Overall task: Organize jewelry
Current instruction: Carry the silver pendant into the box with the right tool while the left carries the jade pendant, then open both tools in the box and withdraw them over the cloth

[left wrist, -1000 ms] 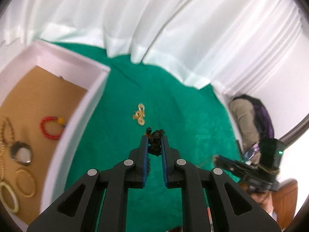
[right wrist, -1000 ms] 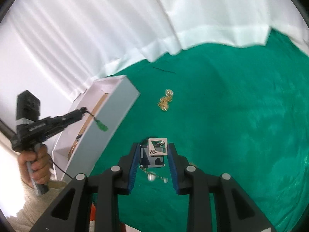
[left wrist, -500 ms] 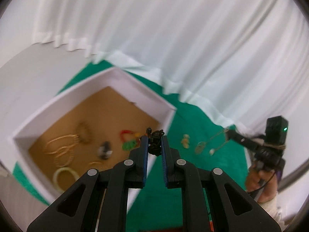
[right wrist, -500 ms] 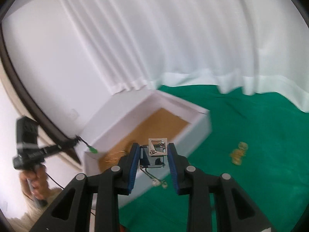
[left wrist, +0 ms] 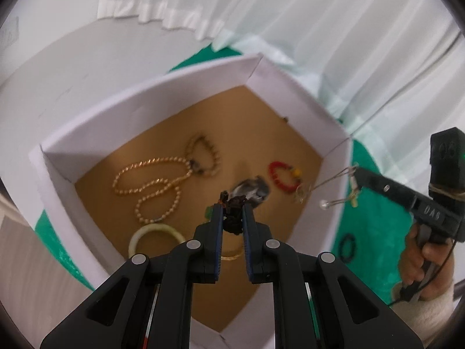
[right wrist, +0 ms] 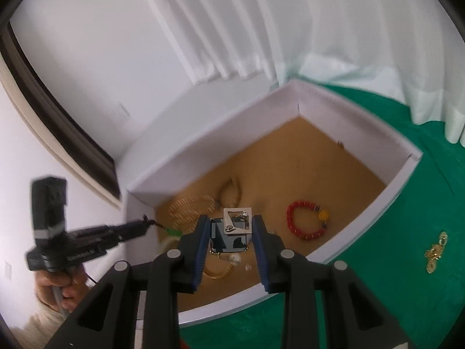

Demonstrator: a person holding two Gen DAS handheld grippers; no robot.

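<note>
Nearest in the left wrist view, the left hand-held gripper (left wrist: 231,212) pinches a small dark tangle of jewelry (left wrist: 233,221) between its nearly closed blue pads, carried over the white box (left wrist: 290,87) so that a release would likely drop it onto the brown floor inside. The landmark here is that box, open-topped and standing on the green-covered desk (right wrist: 407,261).

In the right wrist view, the right hand-held gripper (right wrist: 231,232) clamps a small jewelry card (right wrist: 237,223) with its pads part-way apart; a thin chain with a pale bead (left wrist: 323,203) hangs below it, so holding the card by its edges appears to keep the chain free. It too hangs over the box, near the wall closest to the camera.

Inside the box lie a pale bangle (left wrist: 155,234) and a gold bangle (right wrist: 216,272) toward the near wall, a gold bead necklace (left wrist: 151,183) and a grey pendant (left wrist: 251,189) in the middle, and a red bead bracelet (right wrist: 305,222) toward the right wall.

Outside the box, on the desk to its right, a gold chain piece (right wrist: 434,251) remains to be collected, and a black ring-shaped piece (left wrist: 348,245) lies just beside the box wall. White curtains (right wrist: 261,29) hang behind.
</note>
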